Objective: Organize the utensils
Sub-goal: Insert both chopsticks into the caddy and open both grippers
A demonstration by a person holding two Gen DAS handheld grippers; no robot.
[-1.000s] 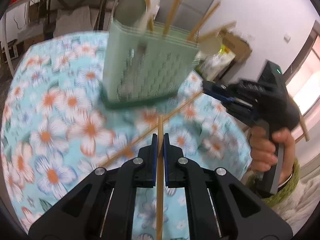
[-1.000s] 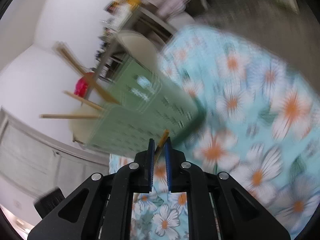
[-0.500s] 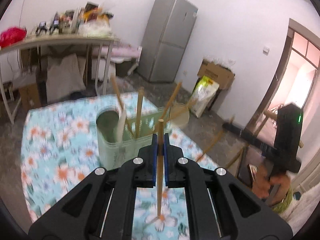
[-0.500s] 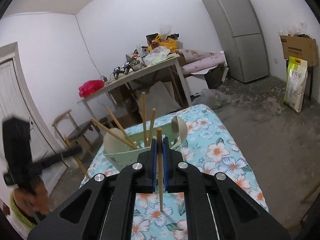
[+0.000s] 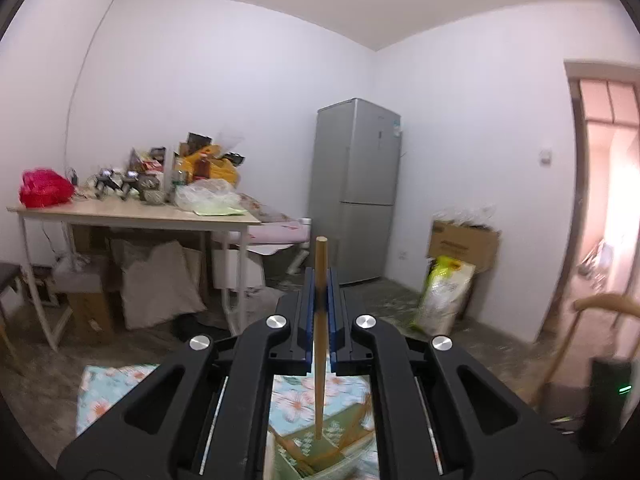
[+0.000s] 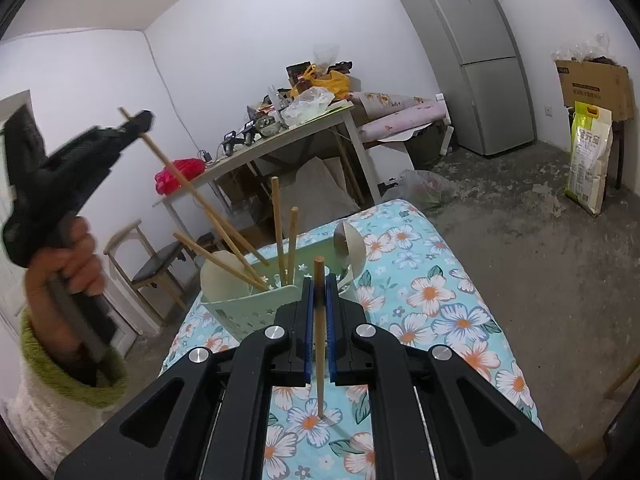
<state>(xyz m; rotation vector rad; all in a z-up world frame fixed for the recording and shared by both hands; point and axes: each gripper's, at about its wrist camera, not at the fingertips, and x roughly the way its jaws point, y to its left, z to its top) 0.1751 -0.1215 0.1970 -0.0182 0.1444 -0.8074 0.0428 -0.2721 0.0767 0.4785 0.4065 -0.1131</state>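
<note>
Two chopsticks are up in the air right now, one in each claw, and both are headed for the pale green holder (image 6: 256,300) standing on the flowered table (image 6: 452,320). Starting on the left: the left claw (image 6: 134,124), gripped by a hand (image 6: 76,256) in a green-cuffed sleeve, is clamped tight on a wooden chopstick (image 6: 180,174) near its top end, and that stick slants down towards the holder's mouth, its lower end among the others. From that claw's own view the stick (image 5: 320,340) hangs nearly upright with its tip above the holder (image 5: 320,452), which shows only in part below. In the middle, the holder already carries several chopsticks leaning at odd angles plus a pale spoon (image 6: 350,246) at its far side. Over to the right, the right claw (image 6: 319,308) is pinched shut on its own chopstick (image 6: 319,336), held upright, its tip low over the cloth on the near side of the holder, clearly not in yet. To my eye the job now is the drop-in, and the trick is to keep each stick vertical, bring its tip squarely over an open gap between the leaning sticks, lower until the tip is well inside the rim, and only then let go, so nothing gets knocked or tipped. One hand at a time would be safer.
</note>
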